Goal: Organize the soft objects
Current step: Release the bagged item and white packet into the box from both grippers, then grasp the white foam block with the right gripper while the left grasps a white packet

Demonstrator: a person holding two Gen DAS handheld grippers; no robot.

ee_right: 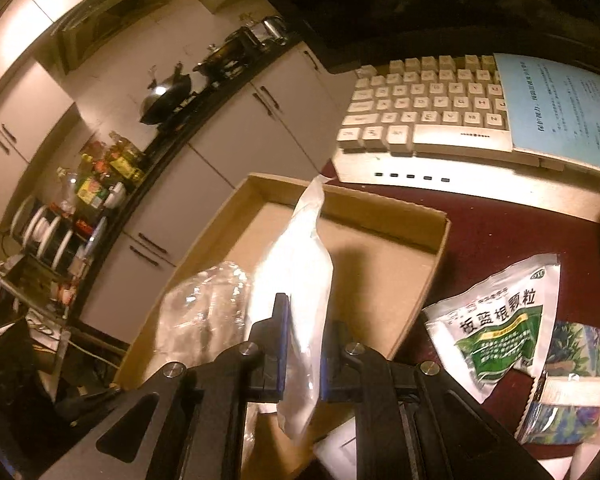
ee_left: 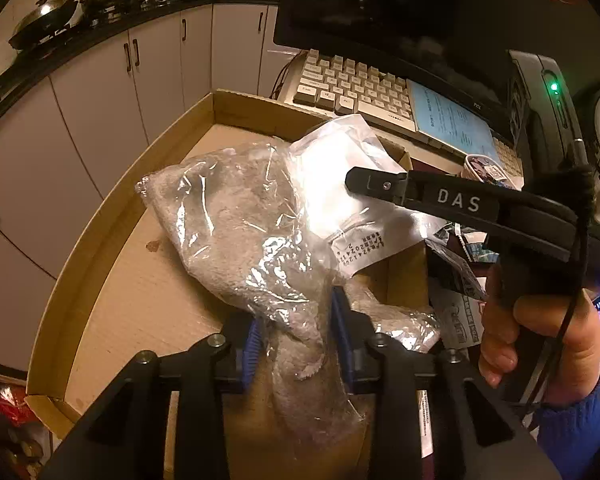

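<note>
Left wrist: my left tool (ee_left: pixel 296 336) clamped on bagged towel (ee_left: pixel 240 232), blue pads pinching its lower end; towel hangs over box (ee_left: pixel 112 220), partly inside. White pouch (ee_left: pixel 340 196) just beside towel, on keyboard side of box. Right tool's black finger crosses over pouch; hand (ee_left: pixel 540 344) grips its handle.

Right wrist: my right tool (ee_right: pixel 303 354) closed on white pouch (ee_right: pixel 300 280), held upright over box (ee_right: pixel 380 256). Towel (ee_right: pixel 204 312) next to pouch, inside box. Green sachet (ee_right: pixel 496 324) on red surface (ee_right: pixel 500 232) outside box, keyboard (ee_right: pixel 420 120) beyond box.
</note>
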